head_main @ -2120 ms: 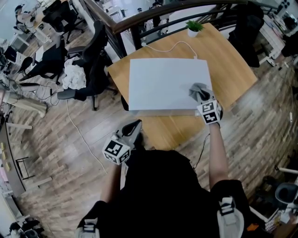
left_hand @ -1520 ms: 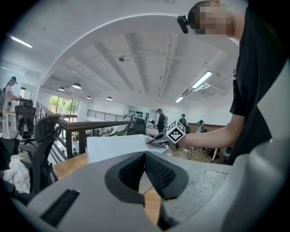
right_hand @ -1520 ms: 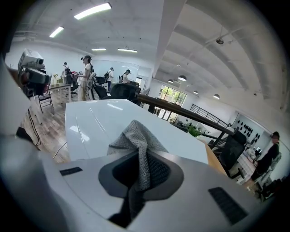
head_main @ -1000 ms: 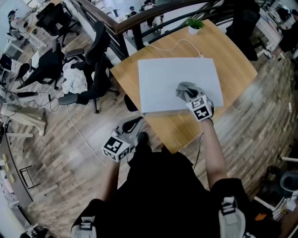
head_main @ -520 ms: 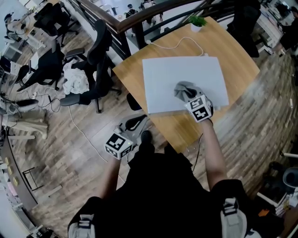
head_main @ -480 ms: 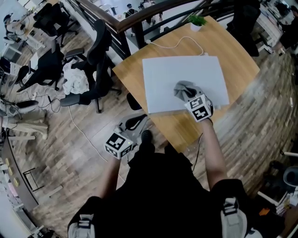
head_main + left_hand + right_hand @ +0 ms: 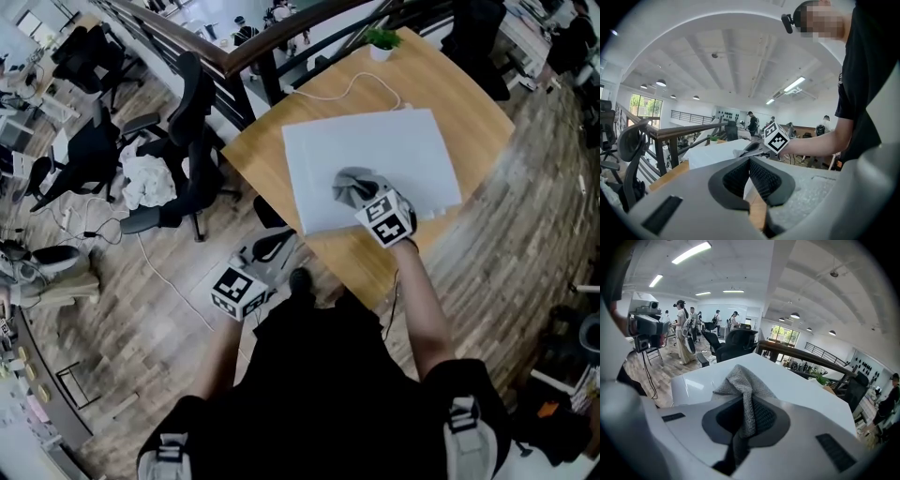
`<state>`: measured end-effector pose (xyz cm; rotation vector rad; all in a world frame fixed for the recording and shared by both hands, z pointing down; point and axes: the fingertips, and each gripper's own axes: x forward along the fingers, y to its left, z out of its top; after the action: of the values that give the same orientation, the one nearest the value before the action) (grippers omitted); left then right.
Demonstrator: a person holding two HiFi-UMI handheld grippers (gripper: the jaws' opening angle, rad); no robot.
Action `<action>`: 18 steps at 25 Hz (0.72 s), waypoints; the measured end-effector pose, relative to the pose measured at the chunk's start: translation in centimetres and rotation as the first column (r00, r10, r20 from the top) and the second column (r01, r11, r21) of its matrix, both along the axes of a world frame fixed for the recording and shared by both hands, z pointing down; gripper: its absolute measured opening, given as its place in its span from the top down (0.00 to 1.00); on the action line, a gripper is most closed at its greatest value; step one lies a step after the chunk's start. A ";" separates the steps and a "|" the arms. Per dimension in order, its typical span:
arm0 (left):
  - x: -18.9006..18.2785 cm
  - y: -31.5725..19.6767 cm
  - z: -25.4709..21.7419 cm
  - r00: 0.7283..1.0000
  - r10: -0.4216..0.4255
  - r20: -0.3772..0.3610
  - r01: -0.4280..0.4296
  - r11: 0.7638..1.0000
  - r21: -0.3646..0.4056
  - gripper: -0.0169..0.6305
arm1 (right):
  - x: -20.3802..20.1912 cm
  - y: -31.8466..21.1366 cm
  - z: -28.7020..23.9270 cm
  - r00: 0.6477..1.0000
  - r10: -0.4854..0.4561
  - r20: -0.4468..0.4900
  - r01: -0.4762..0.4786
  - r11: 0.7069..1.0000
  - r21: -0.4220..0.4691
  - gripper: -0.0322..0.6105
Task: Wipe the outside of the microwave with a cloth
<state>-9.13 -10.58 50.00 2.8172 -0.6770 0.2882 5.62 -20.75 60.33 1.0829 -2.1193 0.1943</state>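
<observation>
Right tongs (image 7: 744, 416) clamped on grey knit cloth (image 7: 743, 380), bunched into a peak, sitting on white glossy microwave (image 7: 375, 145) top toward its 6 o'clock edge. Left tongs (image 7: 750, 176) together, empty, off the counter (image 7: 459, 94) at 7 o'clock.

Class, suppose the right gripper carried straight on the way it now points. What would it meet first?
The microwave, on its white top. The right gripper, shut on the cloth, aims down onto that surface, and the cloth seems to be touching it, though depth is hard to judge.
</observation>
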 end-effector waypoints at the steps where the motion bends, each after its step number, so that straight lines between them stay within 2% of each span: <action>1: -0.1 -0.1 0.1 1.000 0.004 -0.001 -0.004 1.000 -0.006 0.97 | -0.7 0.1 0.0 1.000 -0.007 0.004 0.007 1.000 -0.005 0.93; 8: -1.2 -1.1 0.9 1.000 0.020 -0.018 -0.021 1.000 -0.006 0.97 | -6.2 0.1 0.0 0.998 -0.056 0.042 0.058 0.997 -0.044 0.93; 18: -4.0 -2.6 1.4 1.000 0.016 -0.022 -0.016 1.000 0.005 0.97 | -10.7 -0.2 0.5 0.995 -0.097 0.035 0.099 0.992 -0.074 0.93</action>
<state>-13.18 -13.16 51.36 2.8274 -0.6519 0.2585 -5.09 -20.96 60.85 0.9354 -2.1694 0.2439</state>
